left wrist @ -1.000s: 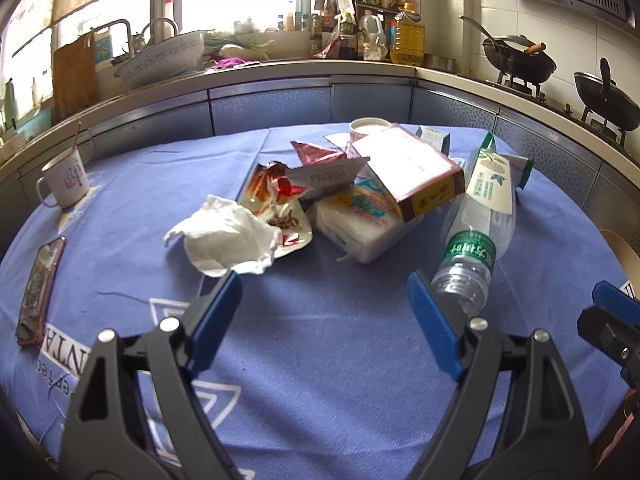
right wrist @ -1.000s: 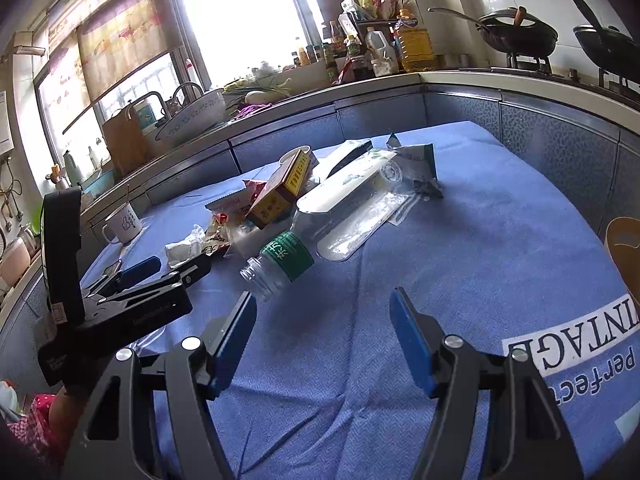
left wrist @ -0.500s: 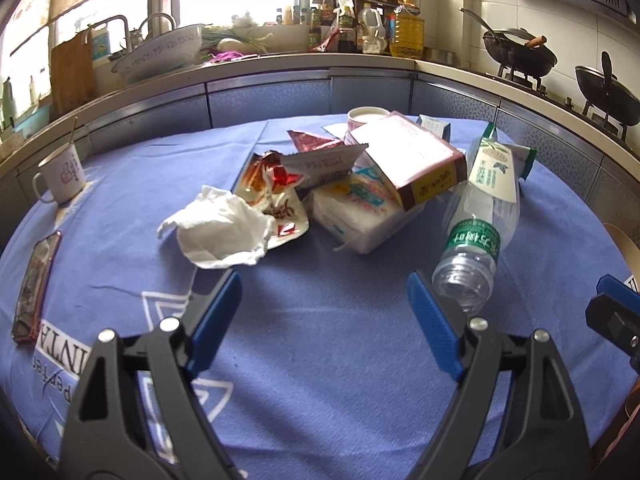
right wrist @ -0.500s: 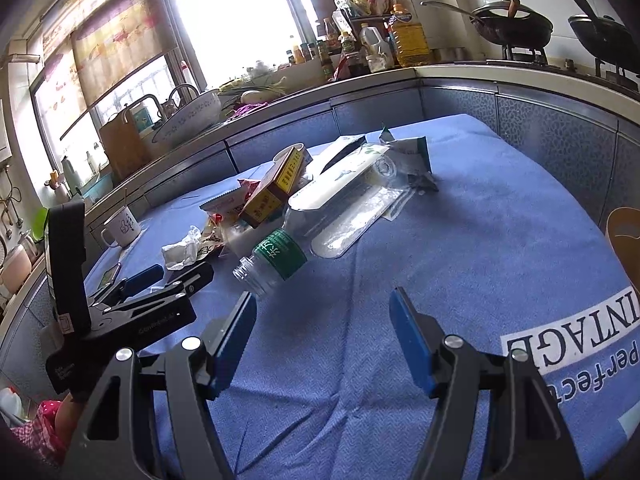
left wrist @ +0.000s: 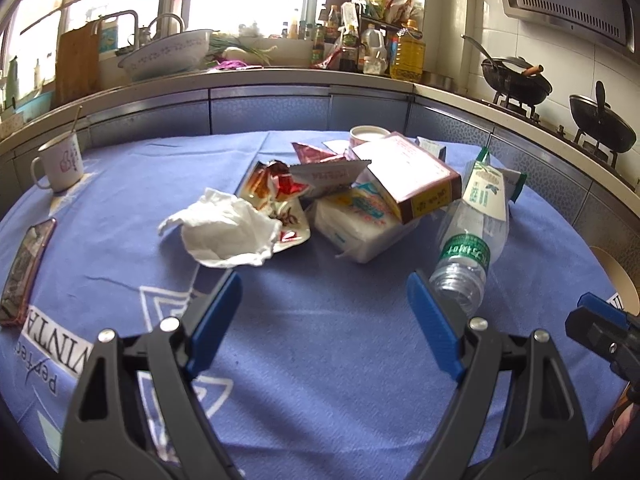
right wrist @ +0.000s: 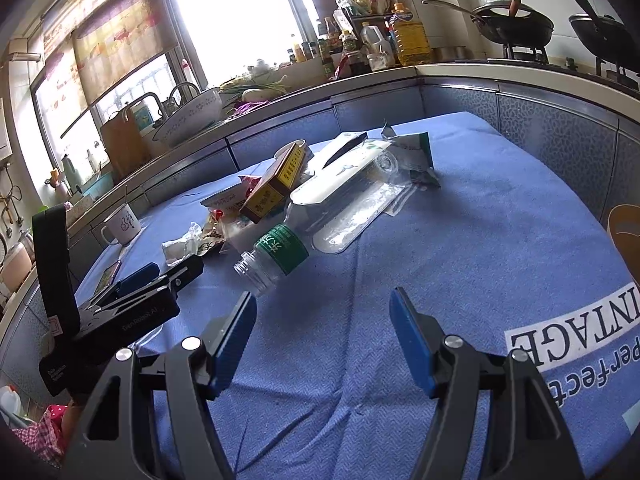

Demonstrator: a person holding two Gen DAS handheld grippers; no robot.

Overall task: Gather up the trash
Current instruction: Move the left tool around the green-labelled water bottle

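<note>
A heap of trash lies mid-table on the blue cloth [left wrist: 320, 340]: a crumpled white tissue [left wrist: 224, 228], red snack wrappers [left wrist: 276, 184], a white soft pack [left wrist: 356, 220], a brown and yellow carton [left wrist: 416, 176] and an empty clear bottle with a green label [left wrist: 468, 252]. My left gripper [left wrist: 324, 300] is open and empty just short of the heap. My right gripper [right wrist: 324, 320] is open and empty, with the bottle [right wrist: 276, 256] a little ahead on its left. The left gripper also shows in the right wrist view [right wrist: 152, 280].
A white mug [left wrist: 60, 164] stands at the far left and a phone [left wrist: 24, 268] lies near the left edge. A small white cup [left wrist: 368, 134] sits behind the heap. A kitchen counter with a basin, bottles and woks [left wrist: 516, 80] curves behind the table.
Both grippers have edged forward toward the heap; the trash looks slightly nearer and lower in view. Nothing was grasped and both stay open.
</note>
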